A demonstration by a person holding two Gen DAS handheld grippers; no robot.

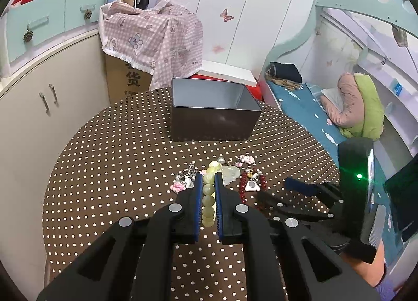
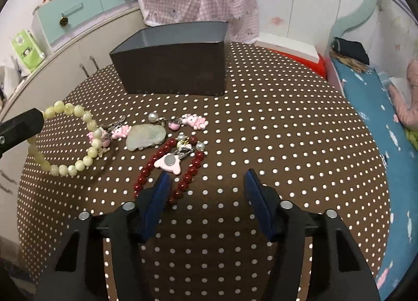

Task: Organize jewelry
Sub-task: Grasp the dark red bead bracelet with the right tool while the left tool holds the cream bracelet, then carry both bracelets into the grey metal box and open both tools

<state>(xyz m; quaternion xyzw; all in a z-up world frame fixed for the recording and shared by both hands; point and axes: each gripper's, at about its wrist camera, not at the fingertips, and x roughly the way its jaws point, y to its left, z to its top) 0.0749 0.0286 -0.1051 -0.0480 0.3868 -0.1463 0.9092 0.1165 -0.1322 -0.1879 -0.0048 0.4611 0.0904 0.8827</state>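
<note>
My left gripper (image 1: 208, 174) is shut on a pale green bead bracelet (image 1: 209, 198); in the right wrist view the bracelet (image 2: 88, 121) hangs from it above the table's left side. My right gripper (image 2: 206, 174) is open and empty, low over the table, just in front of a red bead bracelet (image 2: 167, 156) with a pink charm (image 2: 168, 162). A jade pendant (image 2: 146, 136), pearl beads and pink charms (image 2: 194, 121) lie in a small heap mid-table. The open dark box (image 2: 169, 66) stands behind them; it also shows in the left wrist view (image 1: 213, 123).
The round table has a brown polka-dot cloth (image 2: 274, 131). White cabinets (image 1: 39, 107) stand to the left, a cardboard box under a pink checked cloth (image 1: 154, 40) behind, and a bed with blue sheets (image 1: 311, 110) on the right.
</note>
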